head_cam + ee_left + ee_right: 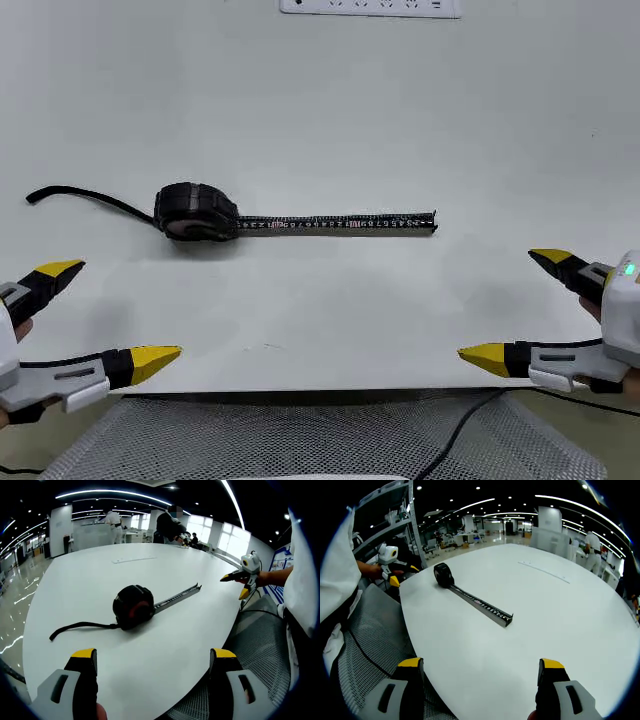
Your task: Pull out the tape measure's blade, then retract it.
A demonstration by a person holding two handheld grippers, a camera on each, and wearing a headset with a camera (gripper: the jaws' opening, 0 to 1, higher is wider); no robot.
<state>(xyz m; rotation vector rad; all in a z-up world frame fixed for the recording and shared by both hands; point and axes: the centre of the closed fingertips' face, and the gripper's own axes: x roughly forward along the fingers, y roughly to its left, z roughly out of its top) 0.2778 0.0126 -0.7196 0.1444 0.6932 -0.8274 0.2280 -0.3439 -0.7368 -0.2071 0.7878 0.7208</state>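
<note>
A broad white round-edged table (330, 100) is spreading across the head view, and a grey mesh seat surface (300, 440) is sitting below its near edge. The left gripper (125, 308), grey-bodied with black jaws tipped in yellow, is hovering over the near left edge with its jaws spread wide and nothing between them. The right gripper (498, 303), of the same make, is hovering over the near right edge, equally wide apart and empty. Between and beyond them the black, rounded, rubber-clad tape measure (195, 212) is lying on the table, well apart from both grippers and nearer the left one. Its dark graduated blade (340, 222) is lying flat on the tabletop, drawn out toward the right gripper's side, with the end hook well apart from that gripper. A black wrist strap (85, 197) is trailing from the case the opposite way. A white power strip (370, 6) is lying at the far edge. A thin black cable (470, 420) is crossing the mesh. Bare tabletop is separating each gripper from the tape measure.
</note>
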